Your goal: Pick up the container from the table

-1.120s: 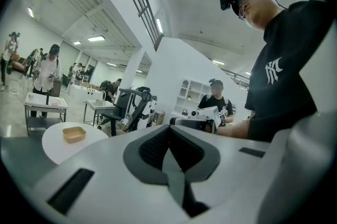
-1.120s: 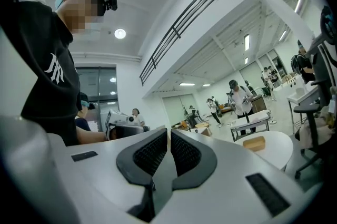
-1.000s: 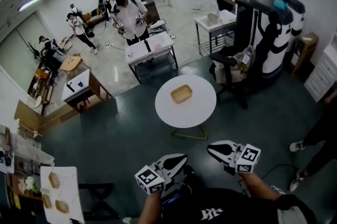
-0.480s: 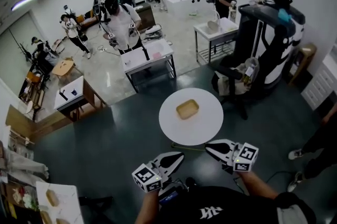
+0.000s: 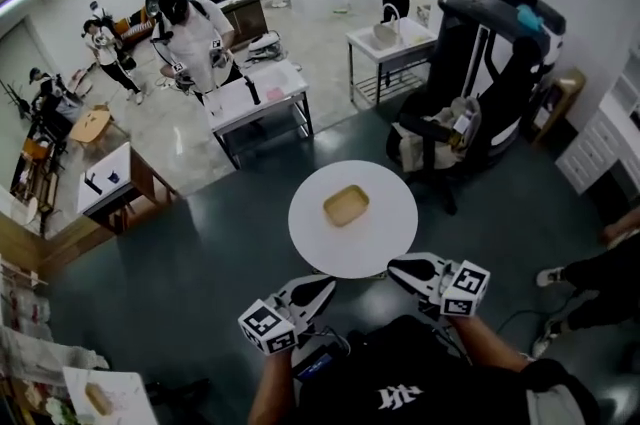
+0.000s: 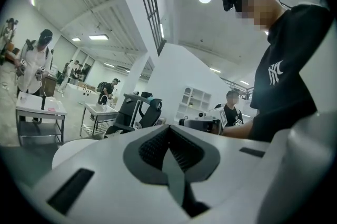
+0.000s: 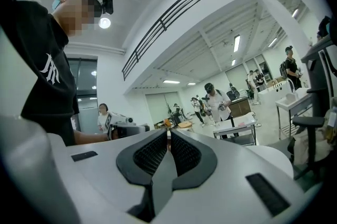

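A shallow tan container (image 5: 346, 205) is seen lying near the middle of a round white tabletop (image 5: 385, 235). The left tongs (image 5: 322, 287) and the right tongs (image 5: 396, 269) are held level, side by side, just beside the near rim of the tabletop and apart from the container. In each gripper view the jaws are seen pressed together, with nothing caught between them. Beyond the tabletop a black office chair (image 5: 470, 113) is placed, and people (image 5: 195, 33) are gathered around further tables
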`<state>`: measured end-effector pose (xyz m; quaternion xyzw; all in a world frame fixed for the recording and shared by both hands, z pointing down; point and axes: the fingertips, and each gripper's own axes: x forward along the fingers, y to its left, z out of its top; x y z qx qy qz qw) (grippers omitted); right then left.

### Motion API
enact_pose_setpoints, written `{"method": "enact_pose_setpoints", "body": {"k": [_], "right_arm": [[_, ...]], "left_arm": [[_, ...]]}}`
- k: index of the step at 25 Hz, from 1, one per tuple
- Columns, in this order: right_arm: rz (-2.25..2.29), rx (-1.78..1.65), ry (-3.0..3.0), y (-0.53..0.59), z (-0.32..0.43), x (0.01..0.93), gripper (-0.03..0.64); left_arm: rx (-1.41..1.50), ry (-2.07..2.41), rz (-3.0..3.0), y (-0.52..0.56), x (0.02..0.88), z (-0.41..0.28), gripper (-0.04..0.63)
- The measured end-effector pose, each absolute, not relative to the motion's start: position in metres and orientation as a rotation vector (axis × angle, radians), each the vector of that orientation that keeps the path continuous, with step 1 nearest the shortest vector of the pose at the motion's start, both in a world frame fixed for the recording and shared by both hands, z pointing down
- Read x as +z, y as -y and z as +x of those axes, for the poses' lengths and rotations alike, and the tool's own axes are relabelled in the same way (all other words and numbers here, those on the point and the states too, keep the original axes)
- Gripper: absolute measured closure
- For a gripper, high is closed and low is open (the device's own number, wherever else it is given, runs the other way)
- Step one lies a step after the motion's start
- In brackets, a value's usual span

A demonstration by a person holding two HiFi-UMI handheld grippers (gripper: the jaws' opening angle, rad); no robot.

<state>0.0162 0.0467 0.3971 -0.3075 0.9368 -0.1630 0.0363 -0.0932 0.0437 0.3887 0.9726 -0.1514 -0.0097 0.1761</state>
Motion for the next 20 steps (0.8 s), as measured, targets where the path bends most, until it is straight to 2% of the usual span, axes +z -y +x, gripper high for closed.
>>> {"method": "enact_pose_setpoints", "body": {"k": [20], "right_arm": [[-0.934,-0.682,-2.833,0.111,0.075,0.433,0.572]], "left_arm": [[0.146,0.571,2.531,0.104,0.439,-0.068,0.592]]}}
